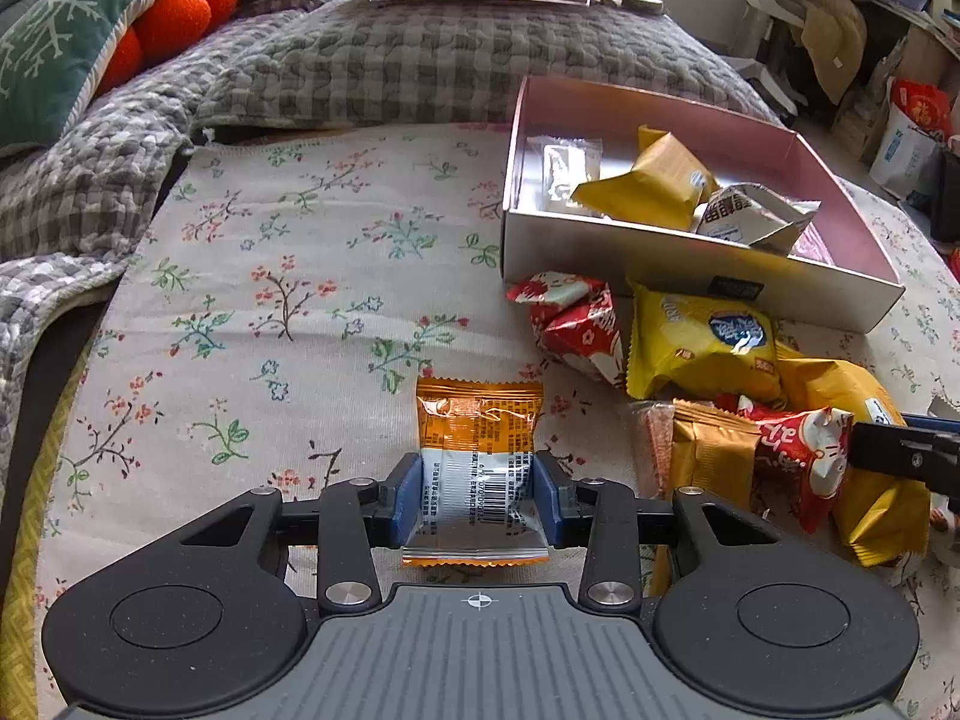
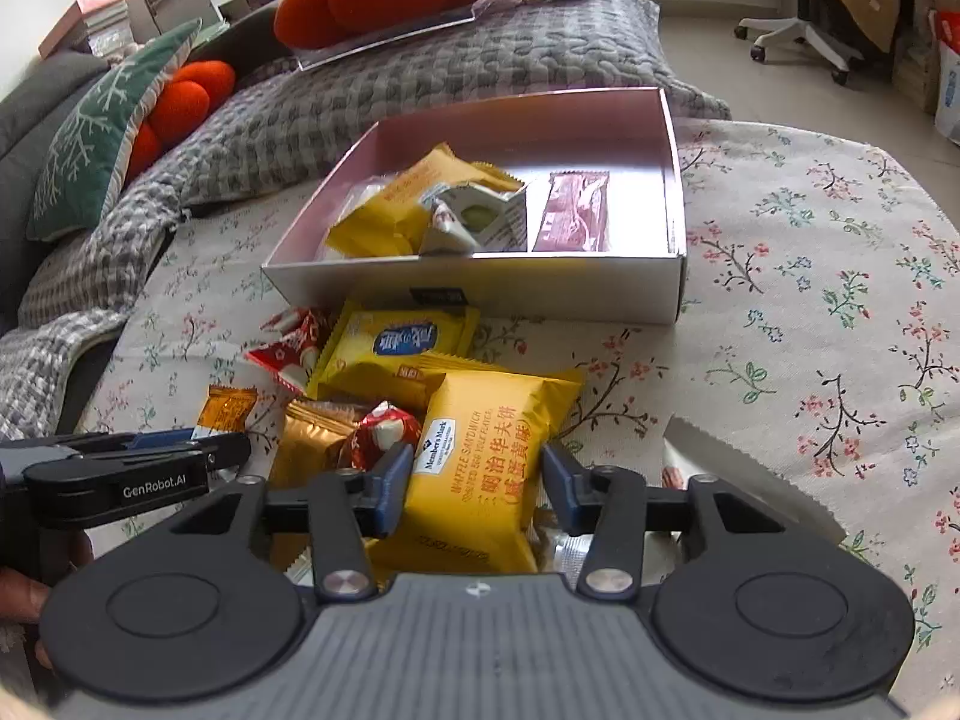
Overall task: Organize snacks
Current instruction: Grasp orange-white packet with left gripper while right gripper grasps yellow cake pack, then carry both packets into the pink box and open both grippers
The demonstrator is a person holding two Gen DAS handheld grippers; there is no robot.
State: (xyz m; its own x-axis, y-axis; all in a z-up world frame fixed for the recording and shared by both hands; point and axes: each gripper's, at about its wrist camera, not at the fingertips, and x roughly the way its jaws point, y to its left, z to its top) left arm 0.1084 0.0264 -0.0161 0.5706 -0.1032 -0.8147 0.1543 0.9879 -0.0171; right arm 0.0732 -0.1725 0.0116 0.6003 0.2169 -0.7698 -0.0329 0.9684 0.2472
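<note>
Left gripper (image 1: 477, 495): fingers pinching orange packet (image 1: 478, 456), which lies on the floral cloth (image 1: 288, 276); thin foil may slide out.
Loose pile (image 1: 708, 354): between packet and box, snagging likely.
Right gripper (image 2: 478, 483): fingers spread around waffle sandwich pack (image 2: 480, 456); contact unclear.
Box (image 2: 480, 282): beyond pile, partly filled.

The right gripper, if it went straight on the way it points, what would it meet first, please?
The right gripper already straddles the yellow waffle sandwich pack; beyond lie the yellow blue-logo pack and probably the open box's front wall.
</note>
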